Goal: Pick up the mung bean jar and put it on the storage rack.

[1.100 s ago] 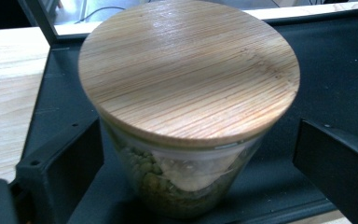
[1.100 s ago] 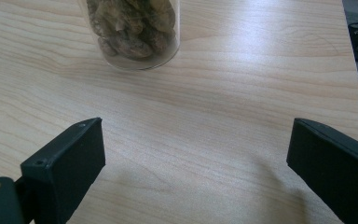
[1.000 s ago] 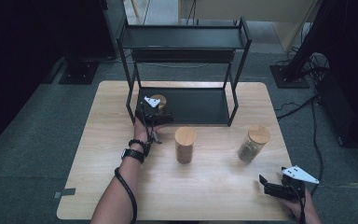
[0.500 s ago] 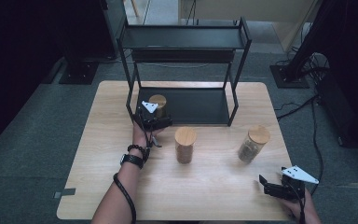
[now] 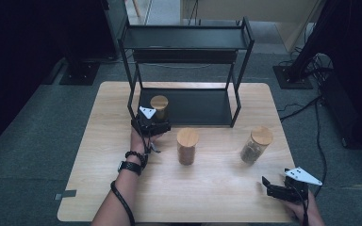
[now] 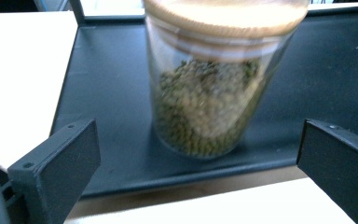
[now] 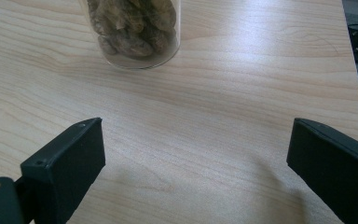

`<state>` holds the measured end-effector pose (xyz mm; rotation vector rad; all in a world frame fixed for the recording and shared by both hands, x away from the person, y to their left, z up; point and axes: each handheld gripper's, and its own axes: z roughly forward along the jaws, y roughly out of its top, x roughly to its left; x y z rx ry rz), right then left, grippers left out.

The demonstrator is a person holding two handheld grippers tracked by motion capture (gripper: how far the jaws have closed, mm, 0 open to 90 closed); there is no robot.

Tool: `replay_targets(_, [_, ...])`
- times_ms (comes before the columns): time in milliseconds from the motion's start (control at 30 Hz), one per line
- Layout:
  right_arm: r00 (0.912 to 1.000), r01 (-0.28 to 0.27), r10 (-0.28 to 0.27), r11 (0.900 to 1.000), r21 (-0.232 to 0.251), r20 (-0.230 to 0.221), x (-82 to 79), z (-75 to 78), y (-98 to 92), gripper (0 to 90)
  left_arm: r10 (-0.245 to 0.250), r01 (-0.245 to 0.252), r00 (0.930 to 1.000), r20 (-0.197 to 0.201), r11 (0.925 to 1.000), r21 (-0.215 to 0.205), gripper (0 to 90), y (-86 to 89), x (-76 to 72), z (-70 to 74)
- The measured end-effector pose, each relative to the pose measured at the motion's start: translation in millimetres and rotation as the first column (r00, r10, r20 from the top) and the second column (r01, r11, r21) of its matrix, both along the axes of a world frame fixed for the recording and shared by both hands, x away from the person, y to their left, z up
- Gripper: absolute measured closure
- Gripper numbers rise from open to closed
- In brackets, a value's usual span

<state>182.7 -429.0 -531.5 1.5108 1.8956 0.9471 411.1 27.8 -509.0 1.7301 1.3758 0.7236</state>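
Note:
A glass jar of green grains [image 5: 159, 104] with a wooden lid stands at the left of the black rack's bottom shelf [image 5: 202, 106]. My left gripper [image 5: 152, 123] is just in front of it at the shelf's edge. In the left gripper view the jar [image 6: 209, 93] stands beyond the wide-apart jaws, and my left gripper [image 6: 199, 135] is open and touches nothing. My right gripper [image 5: 269, 187] rests open near the table's front right corner. In the right gripper view, the right gripper [image 7: 196, 135] has bare wood between its jaws and a jar of brown pieces [image 7: 133, 28] farther ahead.
A two-tier black rack [image 5: 188, 44] stands at the back of the wooden table [image 5: 217, 188]. A jar with brown contents [image 5: 187, 146] stands mid-table, and the jar of brown pieces [image 5: 256, 144] is to its right. The rack's posts flank the shelf opening.
My left gripper has drawn back from the rack toward the table's near side, and the green-grain jar stays standing on the bottom shelf. The right gripper has not moved.

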Motion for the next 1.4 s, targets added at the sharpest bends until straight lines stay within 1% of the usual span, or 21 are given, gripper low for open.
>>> replay_targets(100, [1.0000,0.001,-0.001,1.000,0.000,-0.001,0.0,0.0,0.0,3.9,0.002,-0.002,1.0000,-0.004,1.0000,0.003,0.0,3.1,-4.2,-2.9])
replay_targets(233, [1.0000,0.001,-0.001,1.000,-0.001,-0.001,0.1,-0.1,0.2,4.0,0.008,-0.008,0.9999,-0.007,1.0000,-0.005,0.0,7.2,-9.1,-6.5])
replay_targets(433, [1.0000,0.001,-0.001,1.000,-0.003,0.000,0.2,-0.1,0.4,4.0,0.009,-0.009,0.9999,-0.009,1.0000,0.003,0.0,10.7,-12.6,-10.3])
replay_targets(533, [1.0000,0.001,-0.001,1.000,-0.005,0.000,0.2,-0.2,0.4,4.0,0.008,-0.008,1.0000,-0.001,1.0000,0.004,0.0,10.7,-13.9,-11.5])
replay_targets(567, [1.0000,0.002,-0.002,1.000,-0.005,0.000,0.2,-0.2,0.5,3.9,0.006,-0.006,1.0000,-0.004,1.0000,0.006,0.0,10.3,-14.2,-11.8])
replay_targets(667, [1.0000,0.003,-0.003,1.000,-0.005,0.001,0.0,-0.1,0.5,4.0,-0.004,0.004,1.0000,-0.007,0.9997,0.025,0.0,8.3,-14.6,-11.9])
replay_targets(767, [1.0000,0.002,-0.002,1.000,-0.005,0.000,0.1,-0.1,0.5,4.0,-0.014,0.015,0.9999,-0.007,0.9993,0.034,0.0,7.3,-15.3,-11.9])
replay_targets(933, [1.0000,0.002,-0.002,1.000,-0.005,0.001,0.0,-0.1,0.5,4.0,-0.017,0.018,0.9997,-0.018,0.9994,0.031,0.0,7.2,-16.0,-12.1])
replay_targets(1400, [1.0000,-0.001,0.001,1.000,-0.005,0.001,-0.1,-0.1,0.5,4.0,-0.024,0.027,0.9987,-0.046,0.9986,0.045,0.0,7.8,-20.4,-13.0])
